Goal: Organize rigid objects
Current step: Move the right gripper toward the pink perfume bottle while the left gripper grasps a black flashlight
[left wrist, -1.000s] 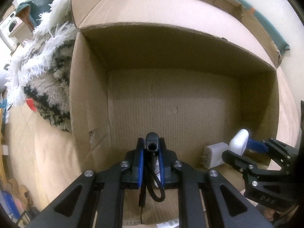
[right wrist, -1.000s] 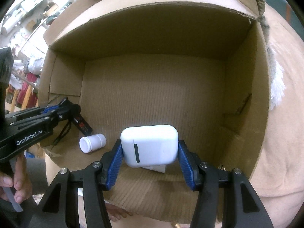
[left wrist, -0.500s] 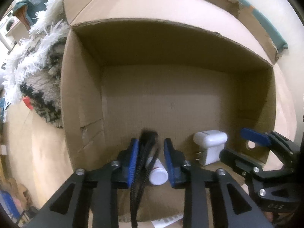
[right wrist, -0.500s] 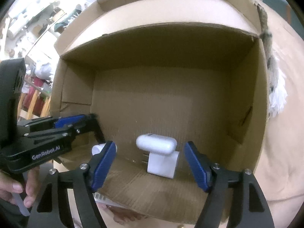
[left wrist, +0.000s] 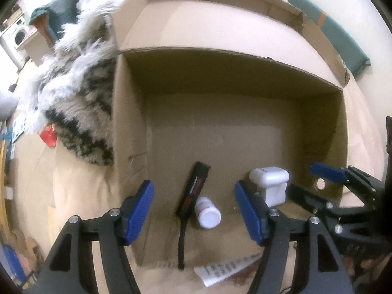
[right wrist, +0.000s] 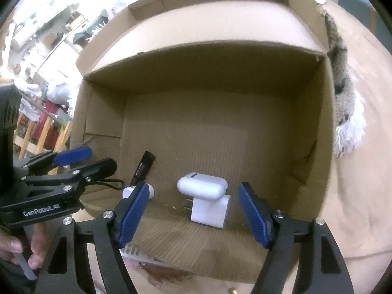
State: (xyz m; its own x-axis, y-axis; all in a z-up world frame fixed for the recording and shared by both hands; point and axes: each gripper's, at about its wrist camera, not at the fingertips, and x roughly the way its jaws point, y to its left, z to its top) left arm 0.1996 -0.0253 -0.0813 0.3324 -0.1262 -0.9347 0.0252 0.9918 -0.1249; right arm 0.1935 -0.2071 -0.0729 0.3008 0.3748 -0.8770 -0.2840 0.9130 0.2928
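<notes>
the box [left wrist: 127, 127] sits open on a tan surface, a shaggy rug [left wrist: 80, 112] against its outer wall. on its floor, by the near wall, lie a black stick [left wrist: 194, 187] with a cord, a white bottle [left wrist: 208, 212] touching the stick, and a white case [right wrist: 202, 187] resting on a white charger [right wrist: 210, 212]. the left gripper [left wrist: 193, 210] hangs above stick and bottle, jaws opening, holding nothing. the right gripper [right wrist: 193, 212] hangs over case and charger, jaws spread wide, pads clear of both.
</notes>
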